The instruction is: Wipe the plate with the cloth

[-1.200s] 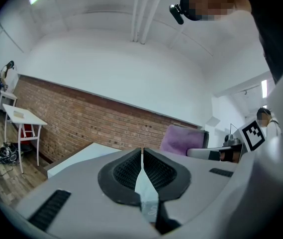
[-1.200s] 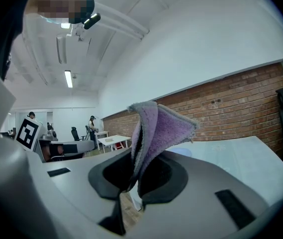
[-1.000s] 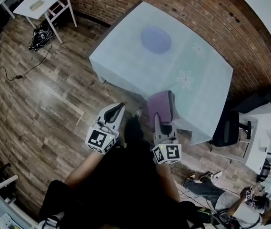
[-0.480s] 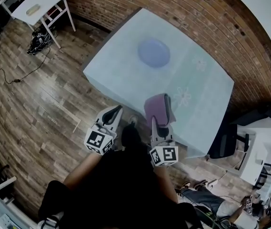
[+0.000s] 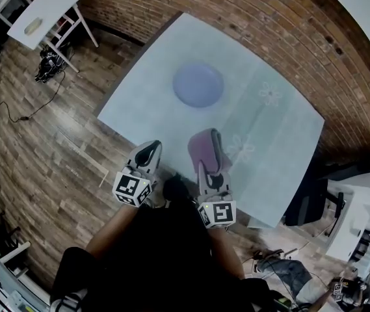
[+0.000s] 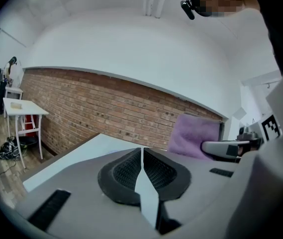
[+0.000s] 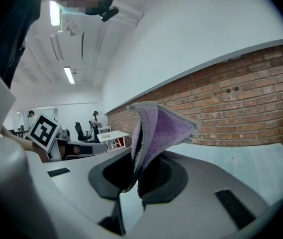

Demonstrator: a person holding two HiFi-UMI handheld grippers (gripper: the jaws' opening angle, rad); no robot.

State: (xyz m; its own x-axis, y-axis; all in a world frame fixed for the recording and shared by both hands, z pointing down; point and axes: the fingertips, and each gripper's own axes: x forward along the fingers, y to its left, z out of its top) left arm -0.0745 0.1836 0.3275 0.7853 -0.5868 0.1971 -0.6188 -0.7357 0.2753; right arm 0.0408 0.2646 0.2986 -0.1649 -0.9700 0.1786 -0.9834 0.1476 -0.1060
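Note:
A pale blue plate (image 5: 198,84) lies on the light tablecloth of the table (image 5: 139,96), towards its far side. My right gripper (image 5: 207,153) is shut on a folded purple cloth (image 5: 205,147), which stands up between its pads (image 7: 153,128); it hangs over the table's near edge, short of the plate. My left gripper (image 5: 147,153) is shut with nothing in it, just off the near edge of the table. From the left gripper view its jaws (image 6: 142,156) meet in a thin line, and the cloth (image 6: 193,136) shows at the right.
A brick wall (image 5: 250,18) runs behind the table. A small white side table (image 5: 38,15) stands at the far left on the wooden floor, with cables (image 5: 15,109) near it. A black chair (image 5: 315,187) and a seated person (image 5: 302,278) are at the right.
Both grippers have moved forward towards the table; the cloth now hangs over its near edge. The plate appears closer. Both jaws stay shut.

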